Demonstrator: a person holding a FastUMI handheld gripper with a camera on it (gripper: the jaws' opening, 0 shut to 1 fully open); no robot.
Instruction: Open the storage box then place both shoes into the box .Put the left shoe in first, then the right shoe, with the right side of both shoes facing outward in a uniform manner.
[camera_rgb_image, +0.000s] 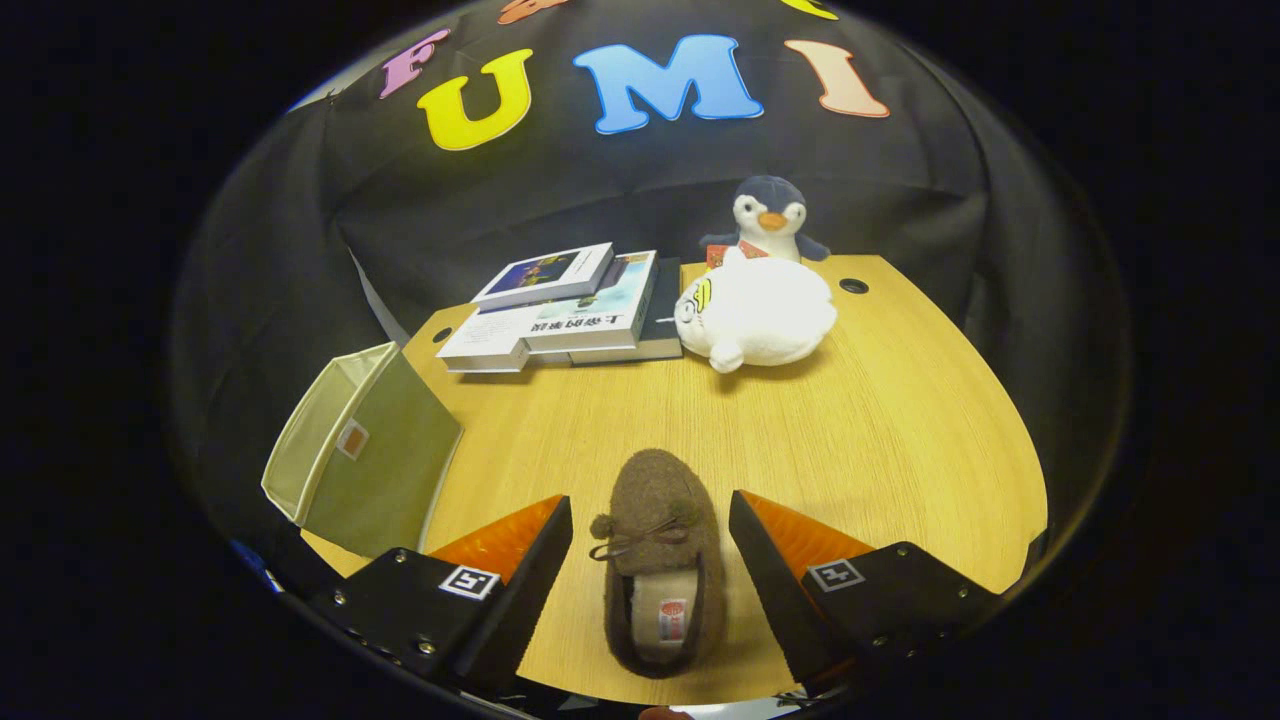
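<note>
Slipper (655, 560) between your tongs (650, 545): it lies flat on the desk (900, 420) in the gap, toe pointing away from you and the open heel end toward you. Your tongs are spread wide, one finger on each side of the shoe, and neither finger touches it; a strip of bare wood shows on both sides, a little narrower on the right. The toe reaches just past the fingertips, and the heel lies back near the desk's near edge.

The shoe is a brown, fuzzy felt-like slipper with a rounded toe. A thin dark lace is tied in a bow across the front of the opening, with a small pompom of the same brown hanging off its left end. The lining inside is pale, and a small label with red on it sits on the insole.

The storage box (360, 450) stands at the desk's left edge, to the left of your left finger and a little ahead of it. It is a pale olive fabric box, tipped so its open mouth faces left and up, with a small orange tag on the side toward you.

Beyond the fingers, toward the far edge, a stack of books (565, 305) lies at the far-left corner. A white plush toy (755, 310) rests just to the right of them, and a penguin plush (767, 222) stands behind it at the far edge.
</note>
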